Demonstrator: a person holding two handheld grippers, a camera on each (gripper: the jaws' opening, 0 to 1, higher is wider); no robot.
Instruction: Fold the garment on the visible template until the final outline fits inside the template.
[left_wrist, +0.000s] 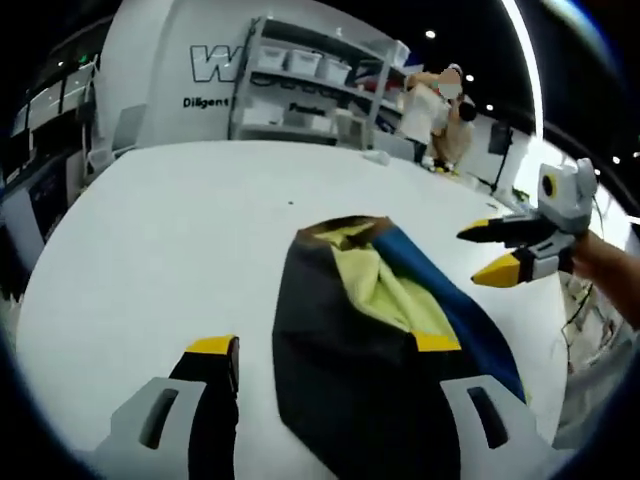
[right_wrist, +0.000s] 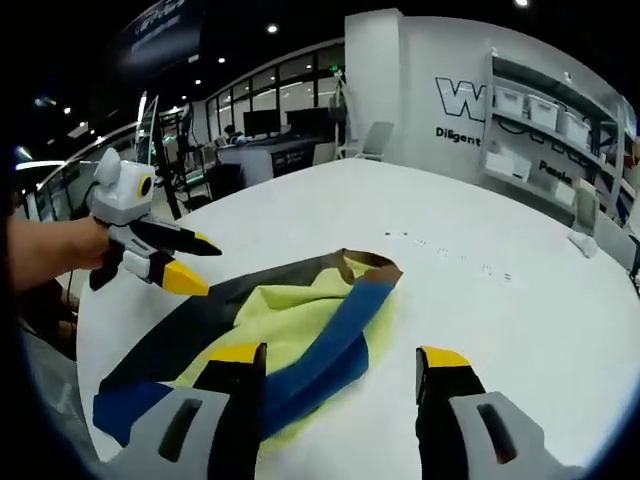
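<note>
The garment (left_wrist: 370, 350) is a dark jacket with yellow lining and a blue stripe, lying partly folded on the white table (left_wrist: 180, 230), center to lower right in the left gripper view. Both tools look ready for the next fold, not gripping: the left hand-held gripper (left_wrist: 325, 345) has its jaws spread over the cloth. The right hand-held gripper (right_wrist: 340, 352) is spread too, holding nothing, hovering at the jacket's edge.

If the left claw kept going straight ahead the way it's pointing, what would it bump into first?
Probably the garment: its black and yellow folds lie right ahead between the open left claw's tips, on the white table. Depth is hard to judge.
</note>
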